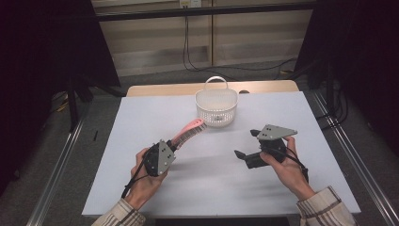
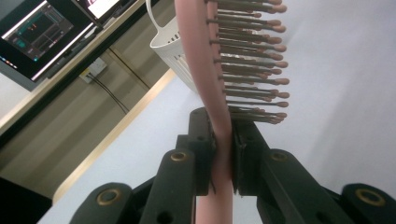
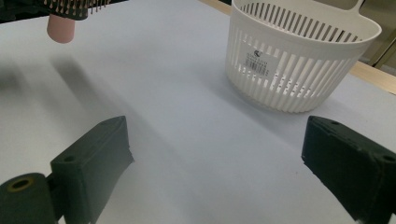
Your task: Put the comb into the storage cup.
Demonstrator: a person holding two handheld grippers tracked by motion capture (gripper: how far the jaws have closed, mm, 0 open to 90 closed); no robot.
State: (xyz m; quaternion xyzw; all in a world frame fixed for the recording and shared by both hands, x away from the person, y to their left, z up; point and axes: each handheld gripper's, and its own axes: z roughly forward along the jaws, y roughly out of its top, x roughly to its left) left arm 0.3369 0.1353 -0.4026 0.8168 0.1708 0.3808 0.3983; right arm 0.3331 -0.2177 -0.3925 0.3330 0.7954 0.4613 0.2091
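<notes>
High view: the left gripper clamps the handle of the pink plastic hairbrush with dark bristles. The brush head points beyond the jaws toward the white slotted plastic basket with loop handle, probably for placing it inside. The right gripper hangs spread and empty above the white table.

Left gripper view: both jaws press the brush neck just below the bristles, giving a firm hold.

Right gripper view: jaws stand wide apart; the basket lies ahead, unobstructed.
</notes>
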